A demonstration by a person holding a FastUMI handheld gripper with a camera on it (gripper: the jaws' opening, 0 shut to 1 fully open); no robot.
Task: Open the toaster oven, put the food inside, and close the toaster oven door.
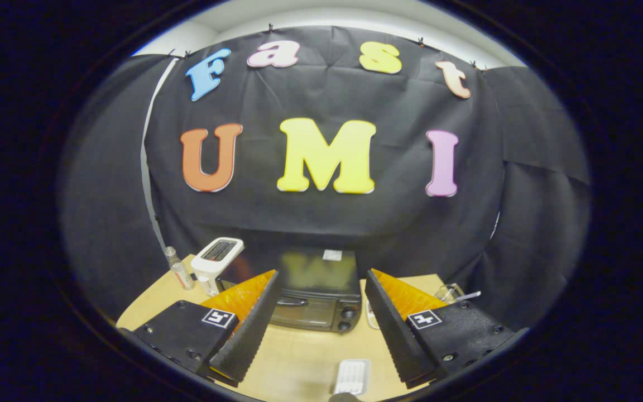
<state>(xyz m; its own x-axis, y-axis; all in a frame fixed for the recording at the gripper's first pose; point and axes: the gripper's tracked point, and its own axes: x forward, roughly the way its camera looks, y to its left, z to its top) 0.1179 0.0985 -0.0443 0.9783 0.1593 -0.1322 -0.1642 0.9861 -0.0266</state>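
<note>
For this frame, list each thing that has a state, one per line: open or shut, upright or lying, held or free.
toaster oven: door shut, standing on the table beyond the fingers.
gripper: open, fingers spread wide, holding nothing.
white toaster: upright, left of the oven.
small bottle: upright, capped, left of the toaster.
white tray: lying flat on the table, between the fingers, contents unclear.

Black toaster oven (317,296), white toaster (218,258), light wooden table (293,357)
</note>
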